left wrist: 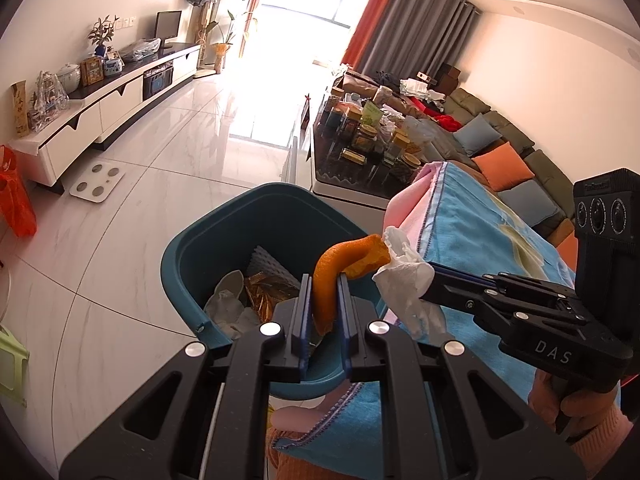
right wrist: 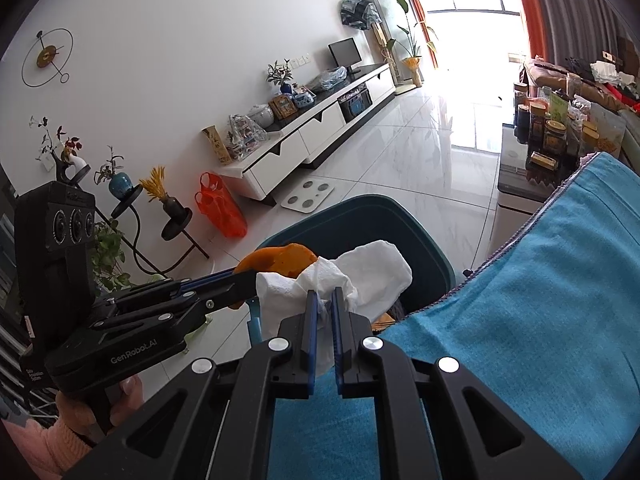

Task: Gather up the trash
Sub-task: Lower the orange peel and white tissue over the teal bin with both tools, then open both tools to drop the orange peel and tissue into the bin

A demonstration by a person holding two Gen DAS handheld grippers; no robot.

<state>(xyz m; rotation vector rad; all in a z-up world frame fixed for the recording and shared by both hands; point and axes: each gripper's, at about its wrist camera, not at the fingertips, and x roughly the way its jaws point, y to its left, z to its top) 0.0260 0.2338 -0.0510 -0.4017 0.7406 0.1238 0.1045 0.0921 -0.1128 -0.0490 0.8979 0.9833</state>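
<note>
Left hand-held gripper (left wrist: 325, 300): clenched on a curl of orange peel (left wrist: 340, 268), pinched low so that the free end arches up and over toward the right. Right hand-held gripper (right wrist: 325, 300): clamped on a crumpled white tissue (right wrist: 360, 276), with the wad bulging out past the fingertips. Both brought nose to nose, peel and tissue touching or very nearly so, apparently so that both can go down in one drop. Both angled downward and held over or just above the near rim of the teal trash bin (left wrist: 200, 256), which stands on the tiled floor (left wrist: 160, 160) just beside the surface draped in a blue towel (left wrist: 472, 220). Inside the bin already: crumpled pale paper, a gold foil wrapper (left wrist: 264, 292) and a ribbed grey piece. Judged as the last step before release, with each piece over the opening or close to it. A light tissue likely to drift or cling to the pads; a touch more reach inward seems wise before letting go. Farther off: a cluttered coffee table (left wrist: 360, 152), a sofa with cushions, a low TV cabinet (left wrist: 120, 96).
</note>
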